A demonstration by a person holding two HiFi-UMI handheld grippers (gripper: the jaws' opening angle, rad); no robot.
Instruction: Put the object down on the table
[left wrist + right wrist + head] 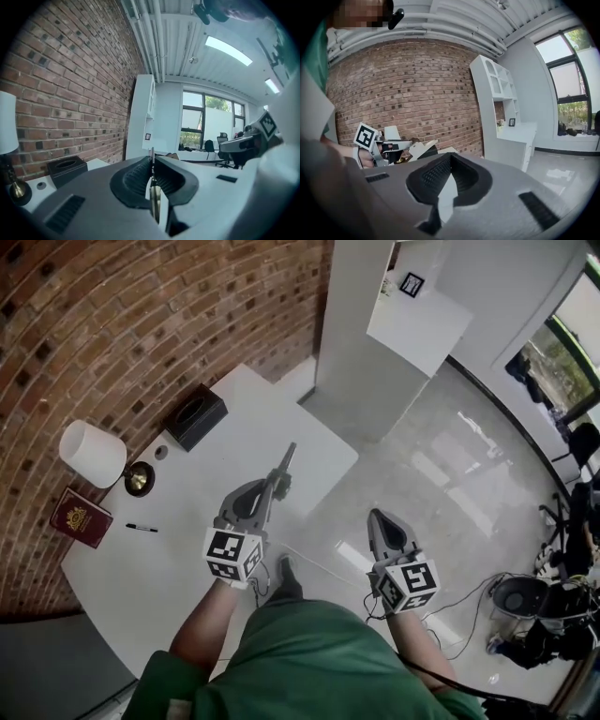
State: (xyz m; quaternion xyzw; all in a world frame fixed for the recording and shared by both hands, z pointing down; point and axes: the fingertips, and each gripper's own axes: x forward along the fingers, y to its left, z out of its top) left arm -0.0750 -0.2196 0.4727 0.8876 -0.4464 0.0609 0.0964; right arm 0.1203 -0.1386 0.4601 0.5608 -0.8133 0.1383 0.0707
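A thin flat grey object (286, 463) sticks out forward from my left gripper (278, 486), which is shut on it above the right part of the white table (187, 549). In the left gripper view the object (152, 152) shows edge-on, pinched between the closed jaws. I cannot tell what the object is. My right gripper (375, 514) hangs over the glossy floor to the right of the table, shut with nothing in it. In the right gripper view its jaws (450, 155) meet at the tip, and the left gripper (401, 150) is seen to the left.
On the table stand a black tissue box (196, 415) at the back, a white lamp (92, 453) and a dark red booklet (81, 517) at the left, with a black pen (142, 528) beside it. A brick wall (141, 315) backs the table; a white shelf unit (361, 324) stands beyond.
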